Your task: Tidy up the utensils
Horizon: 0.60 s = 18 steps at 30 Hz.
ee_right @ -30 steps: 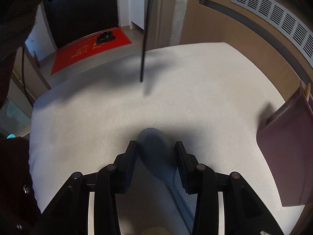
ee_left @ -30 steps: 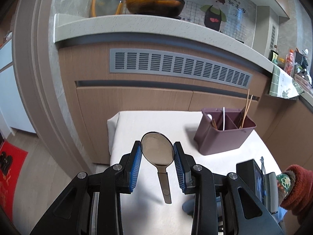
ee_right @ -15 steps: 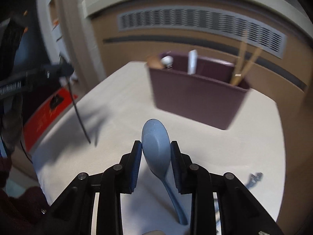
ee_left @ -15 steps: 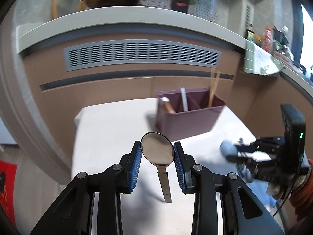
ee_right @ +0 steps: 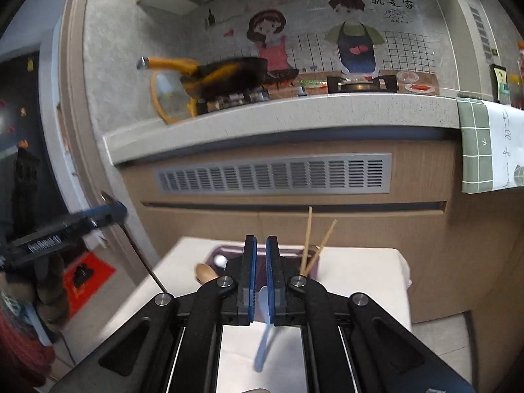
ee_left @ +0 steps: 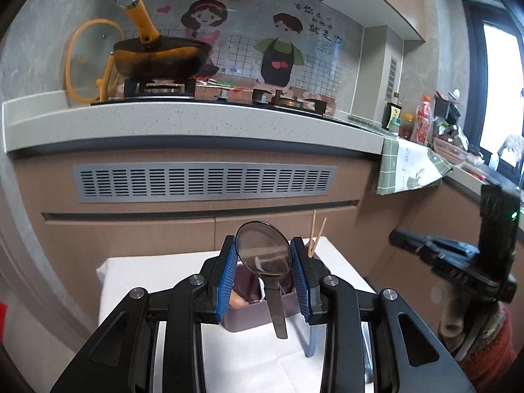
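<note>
- Left wrist view: the left gripper [ee_left: 264, 273] is clamped on a dark spoon [ee_left: 264, 255] by its bowl, handle hanging down, above the maroon utensil holder [ee_left: 249, 308] near the far edge of the white-covered counter [ee_left: 157, 275].
- Right wrist view: the right gripper [ee_right: 259, 273] has just been closing, its jaws now nearly together on a pale blue spoon [ee_right: 264, 324], handle hanging down. Chopsticks [ee_right: 308, 239] stand in the holder's right compartment.

Your left wrist camera rides behind the left tool [ee_left: 263, 271], tilted slightly down, facing the stone-topped kitchen counter [ee_left: 196, 121]. Your right wrist camera does likewise behind the right tool [ee_right: 258, 278]. Both views share the grey slatted vent [ee_left: 203, 181], the maroon plastic utensil caddy [ee_left: 249, 298] close below, and the white cloth-covered worktop [ee_left: 157, 268].
</note>
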Tool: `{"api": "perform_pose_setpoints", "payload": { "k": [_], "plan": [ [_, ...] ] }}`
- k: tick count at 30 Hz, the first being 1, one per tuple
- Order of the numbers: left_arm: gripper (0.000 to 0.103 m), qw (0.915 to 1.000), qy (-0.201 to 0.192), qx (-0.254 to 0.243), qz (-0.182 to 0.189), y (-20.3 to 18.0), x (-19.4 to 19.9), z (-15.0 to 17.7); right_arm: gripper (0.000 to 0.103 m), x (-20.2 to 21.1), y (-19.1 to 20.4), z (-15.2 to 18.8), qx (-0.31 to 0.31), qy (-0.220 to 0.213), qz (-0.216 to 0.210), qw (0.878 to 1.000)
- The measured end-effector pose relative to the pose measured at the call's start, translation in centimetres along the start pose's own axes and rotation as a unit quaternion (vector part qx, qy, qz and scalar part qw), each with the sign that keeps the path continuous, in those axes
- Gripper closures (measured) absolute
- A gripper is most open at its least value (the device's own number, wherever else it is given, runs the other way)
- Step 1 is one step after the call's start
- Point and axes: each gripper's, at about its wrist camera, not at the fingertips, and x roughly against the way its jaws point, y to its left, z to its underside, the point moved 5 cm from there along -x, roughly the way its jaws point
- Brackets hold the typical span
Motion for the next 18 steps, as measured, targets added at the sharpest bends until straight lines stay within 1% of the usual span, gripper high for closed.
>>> {"api": "perform_pose_setpoints", "payload": {
  "k": [2, 3, 5, 7, 9, 12, 14, 16, 18],
  "plan": [
    [0.069, 1.0000, 0.006, -0.002, -0.002, 0.3, -0.5, 1.0, 0.093, -0.7, -0.1, 1.9, 0.023, 0.032, 0.004, 0.999],
    [0.069, 0.9999, 0.011, -0.001, -0.002, 0.4, -0.7, 1.7, 0.085, -1.0, -0.3, 3.4, 0.028, 0.051, 0.008, 0.998],
    [0.069, 0.9994, 0.033, 0.007, 0.002, 0.9, -1.7, 3.4, 0.073, -1.9, -1.0, 6.3, 0.022, 0.083, 0.012, 0.996],
    [0.069, 0.9985, 0.052, 0.017, 0.007, 1.2, -2.4, 5.2, 0.073, -3.6, -1.7, 9.3, 0.003, 0.114, 0.011, 0.993],
    [0.069, 0.9967, 0.078, 0.024, 0.007, 1.7, -3.3, 7.2, 0.073, -5.3, -2.5, 12.1, -0.014, 0.151, 0.026, 0.988],
    [0.069, 0.9939, 0.105, 0.032, 0.008, 2.2, -4.2, 9.5, 0.073, -6.1, -3.9, 15.2, -0.048, 0.183, 0.047, 0.981],
    [0.069, 0.9920, 0.118, 0.043, 0.011, 2.5, -4.9, 10.7, 0.073, -6.1, -5.4, 16.7, -0.078, 0.195, 0.077, 0.975],
    [0.069, 0.9907, 0.126, 0.050, 0.015, 2.6, -5.5, 11.5, 0.072, -6.1, -7.2, 17.5, -0.104, 0.194, 0.107, 0.970],
    [0.069, 0.9897, 0.130, 0.056, 0.019, 2.7, -5.9, 11.9, 0.068, -6.8, -8.5, 17.9, -0.137, 0.196, 0.117, 0.964]
  ]
}}
